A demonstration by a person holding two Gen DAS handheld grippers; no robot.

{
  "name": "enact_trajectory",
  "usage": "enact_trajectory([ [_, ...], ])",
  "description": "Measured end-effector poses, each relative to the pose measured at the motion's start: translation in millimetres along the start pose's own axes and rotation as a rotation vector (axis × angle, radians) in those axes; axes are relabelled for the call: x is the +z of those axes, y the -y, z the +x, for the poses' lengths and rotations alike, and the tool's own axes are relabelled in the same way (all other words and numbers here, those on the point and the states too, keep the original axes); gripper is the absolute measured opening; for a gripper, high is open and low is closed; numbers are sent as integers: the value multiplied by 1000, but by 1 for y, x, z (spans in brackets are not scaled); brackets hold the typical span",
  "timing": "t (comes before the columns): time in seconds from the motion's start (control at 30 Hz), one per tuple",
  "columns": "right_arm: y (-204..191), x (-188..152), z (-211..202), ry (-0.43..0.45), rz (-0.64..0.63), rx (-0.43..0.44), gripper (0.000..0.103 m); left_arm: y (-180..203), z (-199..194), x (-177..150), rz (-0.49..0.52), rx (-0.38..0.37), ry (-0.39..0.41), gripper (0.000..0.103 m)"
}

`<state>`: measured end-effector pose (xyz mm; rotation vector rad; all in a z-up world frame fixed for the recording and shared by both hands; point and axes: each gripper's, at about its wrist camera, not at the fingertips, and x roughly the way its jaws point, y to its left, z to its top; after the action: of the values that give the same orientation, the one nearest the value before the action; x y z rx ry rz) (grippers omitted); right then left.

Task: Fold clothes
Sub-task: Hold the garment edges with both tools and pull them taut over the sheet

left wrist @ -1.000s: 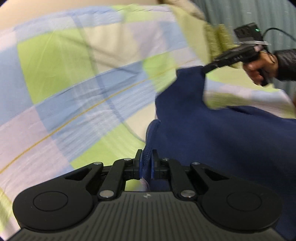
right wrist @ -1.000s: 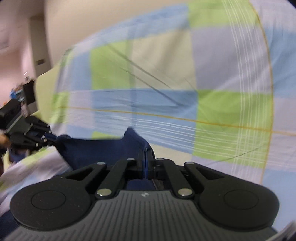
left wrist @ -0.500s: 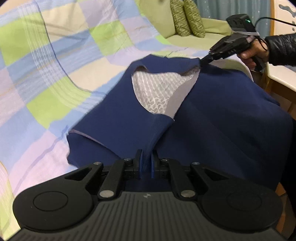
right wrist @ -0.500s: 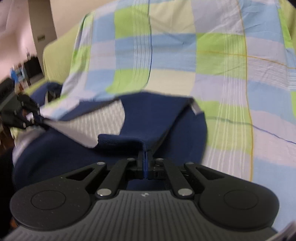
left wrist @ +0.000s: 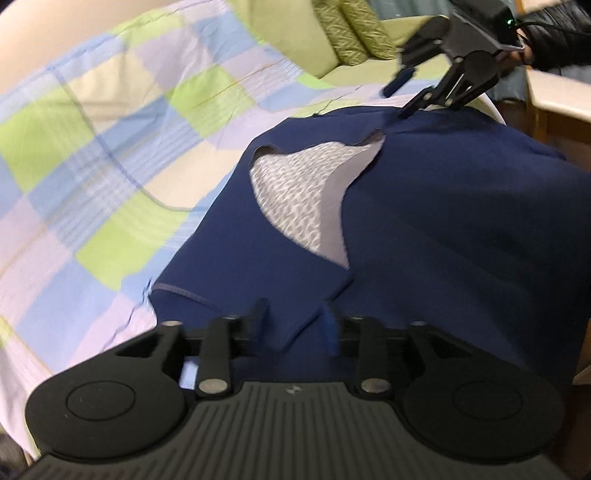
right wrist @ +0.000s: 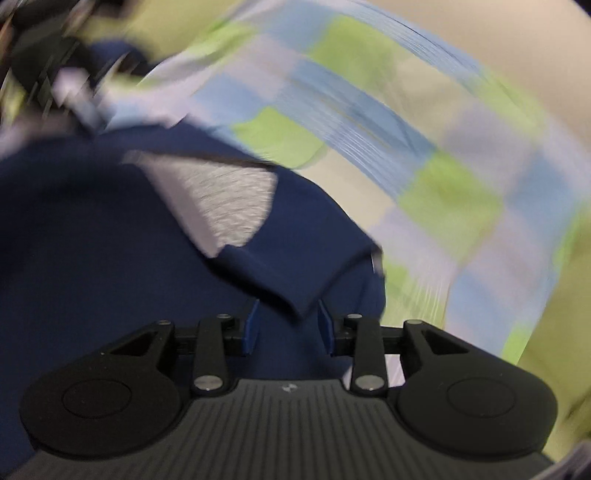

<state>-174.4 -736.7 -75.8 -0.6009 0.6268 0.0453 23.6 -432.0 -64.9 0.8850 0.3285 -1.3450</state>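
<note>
two tools are opening, pads drawing off cloth. left tool (left wrist: pixel 295 321) stands part open with a fold of the navy top (left wrist: pixel 443 229) loose between its fingers; right tool (right wrist: pixel 286 325) likewise. navy top lies on the checked blanket (left wrist: pixel 110 147), neckline toward twelve o'clock.

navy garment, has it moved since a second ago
Yes. The navy garment was bunched at the sheet's lower right; it now lies spread across the checked sheet, nearer the green cushions.
</note>
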Motion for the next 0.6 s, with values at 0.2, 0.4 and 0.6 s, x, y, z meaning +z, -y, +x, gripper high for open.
enact_trajectory([
  [0.2, -18, 16, 27, -40, -267, -48, 27, 13, 21, 7, 92, 43, -30, 27],
  [0.4, -14, 28, 19, -39, -312, -104, 1, 4, 4, 19, 60, 78, -11, 2],
  [0.6, -38, 28, -19, -15, -333, -121, 1, 24, -14, 7, 40, 41, -51, 1],
])
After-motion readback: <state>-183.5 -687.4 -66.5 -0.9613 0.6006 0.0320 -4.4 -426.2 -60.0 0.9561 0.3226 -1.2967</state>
